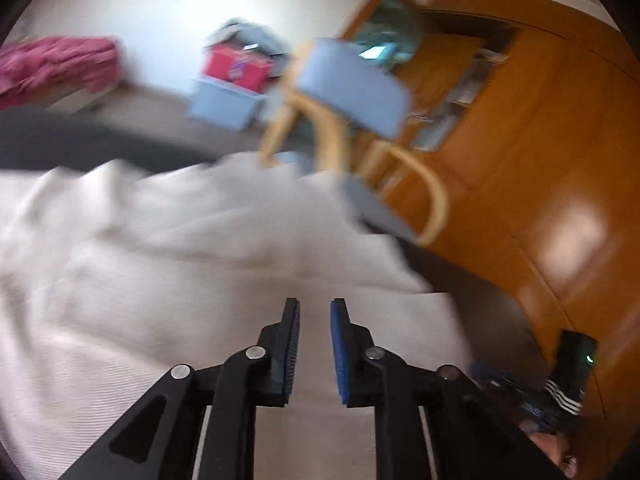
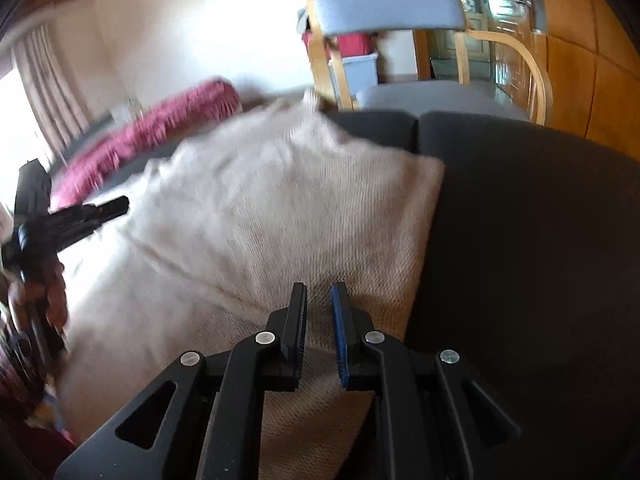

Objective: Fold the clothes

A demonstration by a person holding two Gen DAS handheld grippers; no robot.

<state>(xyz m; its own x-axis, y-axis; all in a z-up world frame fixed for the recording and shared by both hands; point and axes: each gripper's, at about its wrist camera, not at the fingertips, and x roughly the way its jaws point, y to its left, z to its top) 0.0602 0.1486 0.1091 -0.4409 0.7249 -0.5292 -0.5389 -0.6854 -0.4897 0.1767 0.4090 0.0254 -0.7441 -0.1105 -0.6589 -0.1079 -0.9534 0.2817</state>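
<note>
A cream knitted garment (image 1: 168, 248) lies spread on a dark grey sofa surface (image 2: 520, 240); it also shows in the right wrist view (image 2: 280, 208), partly folded, with a straight edge at its right. My left gripper (image 1: 315, 306) is open and empty just above the cloth near its right edge. My right gripper (image 2: 319, 290) is open and empty above the garment's near right corner. The left gripper (image 2: 116, 204) also appears at the left of the right wrist view, held in a hand. Both views are motion-blurred.
A crimson garment (image 2: 152, 128) lies on the sofa's far side, also in the left wrist view (image 1: 56, 64). A wooden chair with a blue-grey cushion (image 2: 384, 4) stands behind the sofa. Blue and red boxes (image 1: 228, 88) sit by the wall. Wooden floor (image 1: 560, 200) lies to the right.
</note>
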